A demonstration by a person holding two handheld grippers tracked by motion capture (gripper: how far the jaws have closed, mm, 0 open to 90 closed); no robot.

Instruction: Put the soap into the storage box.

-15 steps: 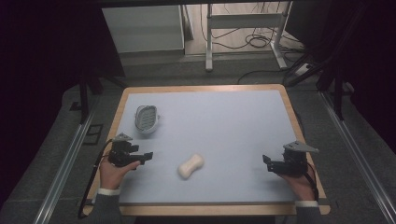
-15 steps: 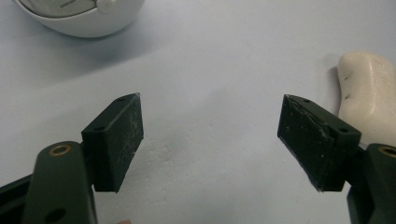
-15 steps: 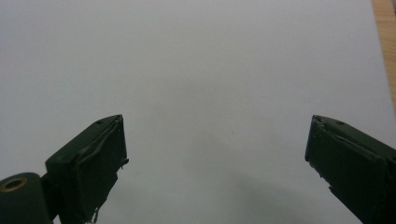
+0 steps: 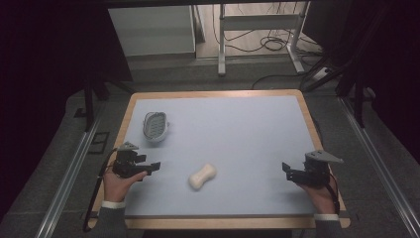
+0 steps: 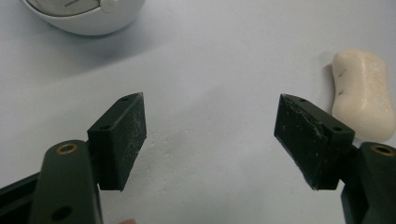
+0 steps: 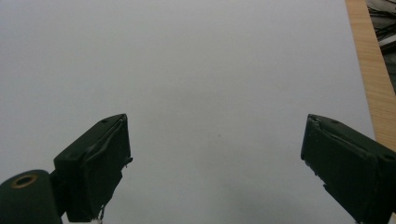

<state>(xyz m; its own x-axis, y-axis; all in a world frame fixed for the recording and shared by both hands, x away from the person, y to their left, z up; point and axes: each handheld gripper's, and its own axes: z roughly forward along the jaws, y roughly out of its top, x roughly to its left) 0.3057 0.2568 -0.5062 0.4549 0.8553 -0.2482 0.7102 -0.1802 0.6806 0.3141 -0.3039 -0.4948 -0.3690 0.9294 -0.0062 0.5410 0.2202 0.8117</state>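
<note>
Comparing with half a second back, I see nothing has shifted: both grippers sit where they were. My left gripper (image 4: 148, 168) is spread wide with nothing between its jaws; the cream soap bar (image 4: 202, 176) lies just off its right jaw, and the white slotted dish (image 4: 155, 126) sits ahead to its left. My right gripper (image 4: 289, 171) is spread wide too, with bare blue bench (image 4: 237, 129) ahead and the bench's wooden edge near its right jaw.

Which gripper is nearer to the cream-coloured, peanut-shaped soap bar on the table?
Left. The left gripper sits just left of the cream-coloured, peanut-shaped soap bar; the right gripper is farther away, near the table's right edge.
</note>
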